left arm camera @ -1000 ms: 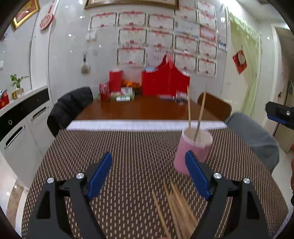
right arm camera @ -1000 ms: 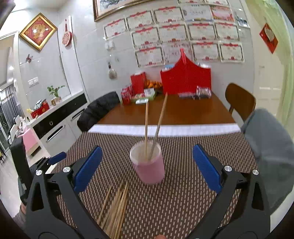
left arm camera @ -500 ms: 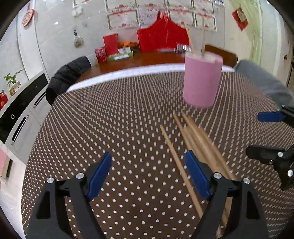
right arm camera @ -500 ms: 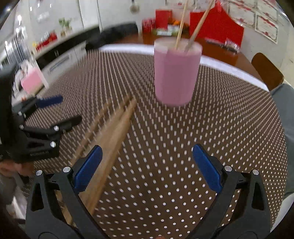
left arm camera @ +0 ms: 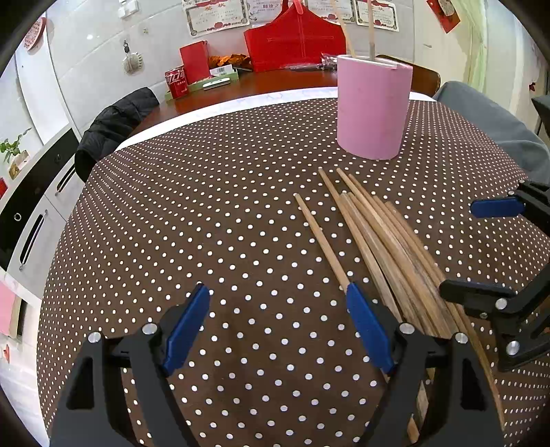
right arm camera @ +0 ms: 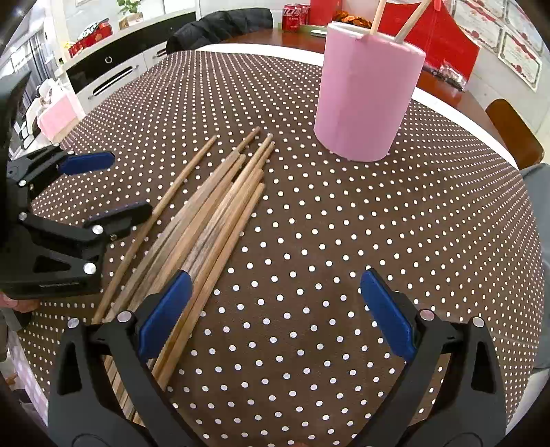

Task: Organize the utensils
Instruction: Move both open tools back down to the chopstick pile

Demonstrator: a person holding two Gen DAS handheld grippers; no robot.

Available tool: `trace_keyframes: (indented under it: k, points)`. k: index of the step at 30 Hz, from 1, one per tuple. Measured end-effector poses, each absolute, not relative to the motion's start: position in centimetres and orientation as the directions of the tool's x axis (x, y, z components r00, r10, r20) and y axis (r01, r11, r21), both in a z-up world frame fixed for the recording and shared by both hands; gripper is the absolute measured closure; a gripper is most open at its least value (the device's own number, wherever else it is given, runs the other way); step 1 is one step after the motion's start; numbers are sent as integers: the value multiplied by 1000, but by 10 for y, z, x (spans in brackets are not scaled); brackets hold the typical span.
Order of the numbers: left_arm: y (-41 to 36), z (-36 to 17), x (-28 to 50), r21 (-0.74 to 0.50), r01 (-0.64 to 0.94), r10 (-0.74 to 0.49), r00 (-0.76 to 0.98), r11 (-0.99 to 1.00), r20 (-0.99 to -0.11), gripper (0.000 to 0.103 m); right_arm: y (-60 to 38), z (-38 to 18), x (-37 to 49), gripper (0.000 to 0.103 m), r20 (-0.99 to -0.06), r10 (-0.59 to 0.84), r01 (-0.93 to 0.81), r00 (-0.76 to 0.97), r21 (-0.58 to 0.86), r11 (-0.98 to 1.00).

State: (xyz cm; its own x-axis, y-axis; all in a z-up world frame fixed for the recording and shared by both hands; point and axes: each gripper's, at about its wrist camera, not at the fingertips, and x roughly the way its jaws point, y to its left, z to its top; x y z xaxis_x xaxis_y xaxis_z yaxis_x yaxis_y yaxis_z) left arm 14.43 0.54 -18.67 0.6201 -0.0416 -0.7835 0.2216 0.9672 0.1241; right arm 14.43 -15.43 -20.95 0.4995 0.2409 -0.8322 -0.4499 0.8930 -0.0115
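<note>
Dotted tablecloth [left arm camera: 206,206]: 1 pink holder [left arm camera: 373,106] with 2 chopsticks [right arm camera: 409,22].

My left gripper [left arm camera: 278,321] tilts steeply down toward the surface, its jaws standing wide with nothing between the blue pads [left arm camera: 187,328]. My right gripper [right arm camera: 275,309] points down at much the same slant, jaws likewise spread wide and empty. The two tools sit near each other, side by side: from the left camera I see the right one's black fingers [left arm camera: 476,292] reaching in from the right edge, and from the right camera the left one's reaching in from the left edge, each with its fingers apart.
</note>
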Motion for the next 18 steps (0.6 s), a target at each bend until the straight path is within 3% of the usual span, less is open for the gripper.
trace_keyframes:
  k: [18]
  points:
    - [1, -186, 144, 105, 252, -72, 607, 962, -791, 22, -150, -208, 141, 7, -843, 192, -429, 503, -50, 902]
